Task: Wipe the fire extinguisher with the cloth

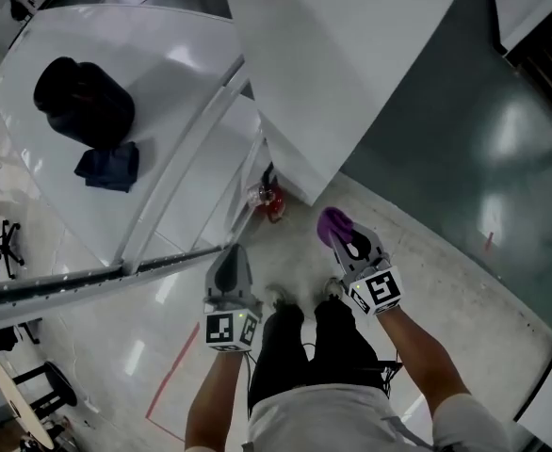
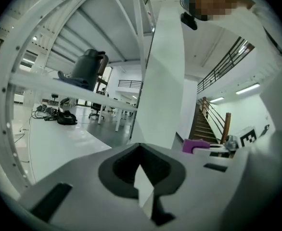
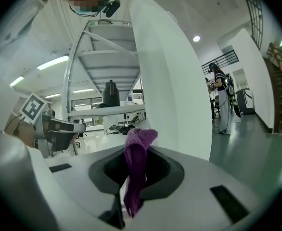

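Observation:
A small red fire extinguisher (image 1: 272,203) stands on the floor at the foot of a white pillar (image 1: 342,64), just ahead of the person's feet. My right gripper (image 1: 348,239) is shut on a purple cloth (image 1: 332,222), held to the right of the extinguisher and apart from it. In the right gripper view the purple cloth (image 3: 137,162) hangs bunched between the jaws of the right gripper (image 3: 131,182). My left gripper (image 1: 227,254) hovers near the extinguisher's left side with its jaws together and nothing in them. The left gripper (image 2: 143,179) sees only the pillar; the extinguisher is in neither gripper view.
A white table (image 1: 191,64) at left carries a black container (image 1: 83,100) and a dark blue cloth (image 1: 108,168). Its metal frame (image 1: 177,172) runs close to the extinguisher. Red floor tape (image 1: 177,370) lies behind my left arm. Another person (image 3: 221,97) stands far off.

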A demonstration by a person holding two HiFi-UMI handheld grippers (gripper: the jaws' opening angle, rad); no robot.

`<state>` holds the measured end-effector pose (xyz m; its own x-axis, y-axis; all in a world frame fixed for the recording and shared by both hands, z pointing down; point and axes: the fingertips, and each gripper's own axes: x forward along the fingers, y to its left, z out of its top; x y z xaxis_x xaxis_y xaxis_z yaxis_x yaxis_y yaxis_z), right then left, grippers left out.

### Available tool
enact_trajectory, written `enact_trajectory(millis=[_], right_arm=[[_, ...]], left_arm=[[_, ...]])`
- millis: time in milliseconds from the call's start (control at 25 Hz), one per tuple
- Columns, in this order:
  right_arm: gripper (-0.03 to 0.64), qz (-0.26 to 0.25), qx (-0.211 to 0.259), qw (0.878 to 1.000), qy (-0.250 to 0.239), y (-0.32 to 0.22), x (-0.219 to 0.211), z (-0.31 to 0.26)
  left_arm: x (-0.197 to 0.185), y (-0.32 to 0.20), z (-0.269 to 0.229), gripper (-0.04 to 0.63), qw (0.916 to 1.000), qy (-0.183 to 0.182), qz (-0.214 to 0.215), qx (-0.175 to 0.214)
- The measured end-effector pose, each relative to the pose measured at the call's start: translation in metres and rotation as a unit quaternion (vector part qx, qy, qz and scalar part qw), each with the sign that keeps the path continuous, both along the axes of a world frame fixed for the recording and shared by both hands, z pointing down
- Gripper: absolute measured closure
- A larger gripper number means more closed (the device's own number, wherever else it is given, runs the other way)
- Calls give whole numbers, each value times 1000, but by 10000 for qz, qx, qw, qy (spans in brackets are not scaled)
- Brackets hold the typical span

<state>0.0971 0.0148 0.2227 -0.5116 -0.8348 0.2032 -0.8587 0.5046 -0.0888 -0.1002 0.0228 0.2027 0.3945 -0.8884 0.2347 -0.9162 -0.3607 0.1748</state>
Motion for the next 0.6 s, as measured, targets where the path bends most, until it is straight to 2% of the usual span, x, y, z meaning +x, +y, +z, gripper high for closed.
enact_trajectory(millis=[320, 600], right_arm=[[561, -325, 95, 9983, 477, -51, -16, 163], [561, -334, 287, 9984, 349, -107, -36, 313]], left_arm=[[0, -37, 151, 591, 9997, -30, 165, -149], [12, -69, 288, 591, 9996, 180, 141, -165]])
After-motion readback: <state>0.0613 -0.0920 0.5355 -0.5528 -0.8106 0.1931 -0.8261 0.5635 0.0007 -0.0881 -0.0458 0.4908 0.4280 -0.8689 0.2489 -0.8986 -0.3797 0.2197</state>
